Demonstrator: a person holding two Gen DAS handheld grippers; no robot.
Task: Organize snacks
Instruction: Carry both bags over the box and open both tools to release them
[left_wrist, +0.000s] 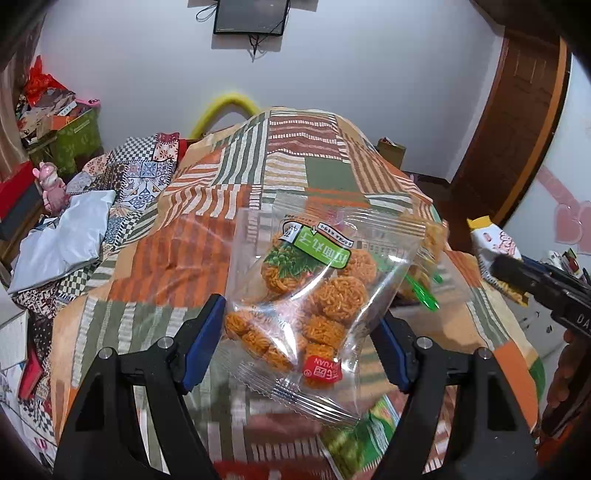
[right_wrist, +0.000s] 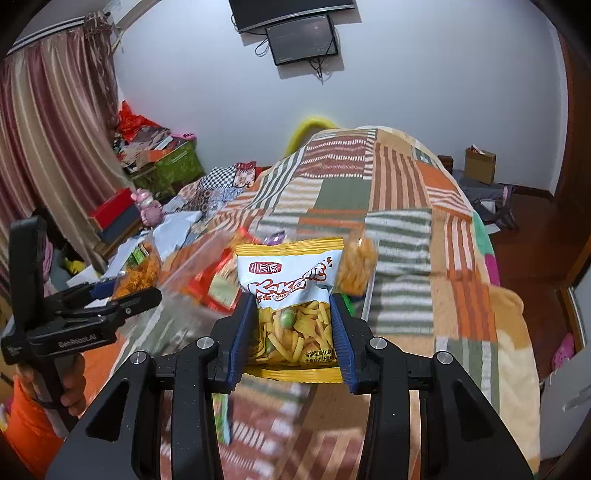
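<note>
snacks held above patchwork bed (left_wrist: 207, 251): left tongs (left_wrist: 301, 328) pinching clear noodle-ball bag (left_wrist: 314, 288), right tongs (right_wrist: 293, 325) pinching yellow-white chip packet (right_wrist: 290, 295), more packets (right_wrist: 218, 280) blurred behind it.

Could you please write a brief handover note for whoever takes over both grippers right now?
Left gripper: jaws shut on the clear packet of orange noodle balls, lifted off the patchwork bedspread.
Right gripper: jaws shut on the white-and-yellow crisp packet, also lifted.
More snack packets lie loose and blurred on the bedspread beyond.
Done: two packets picked up.
Left: set both down together, then gather the rest. No container is visible.
</note>
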